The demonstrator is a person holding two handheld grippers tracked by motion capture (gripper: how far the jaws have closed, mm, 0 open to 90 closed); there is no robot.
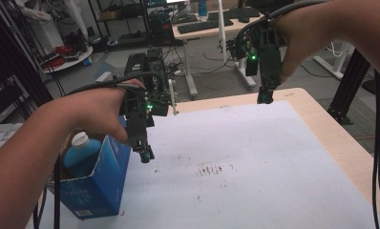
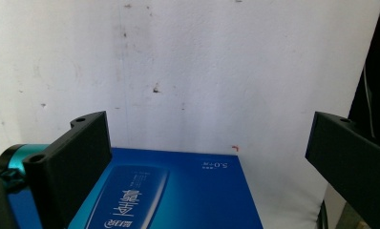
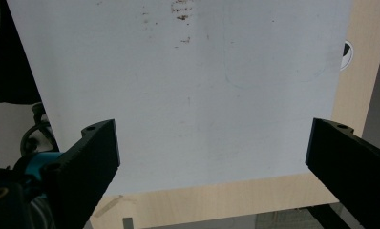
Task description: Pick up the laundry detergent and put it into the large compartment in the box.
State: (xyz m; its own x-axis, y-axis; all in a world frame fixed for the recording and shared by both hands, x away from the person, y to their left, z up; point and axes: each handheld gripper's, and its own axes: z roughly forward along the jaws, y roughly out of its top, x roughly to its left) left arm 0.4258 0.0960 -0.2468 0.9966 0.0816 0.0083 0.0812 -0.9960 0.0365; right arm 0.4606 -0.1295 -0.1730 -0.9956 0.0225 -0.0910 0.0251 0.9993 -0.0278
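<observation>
My left gripper (image 1: 145,155) hangs over the left edge of the white mat (image 1: 255,157), just right of an open blue carton (image 1: 100,183). In the left gripper view its jaws (image 2: 209,124) stand wide open with nothing between them, and the carton's printed blue face (image 2: 178,191) lies below them. A blue bottle with a white cap (image 1: 80,148) stands inside the carton. My right gripper (image 1: 265,98) is held high over the mat's far edge. The right gripper view shows that gripper (image 3: 212,126) open and empty above the bare mat (image 3: 202,95).
Brown smudges (image 1: 209,168) mark the middle of the mat. The wooden tabletop (image 1: 331,138) shows as a border on the right and far sides. Beyond the table are desks, shelves and cables on the floor. Cables trail from both grippers.
</observation>
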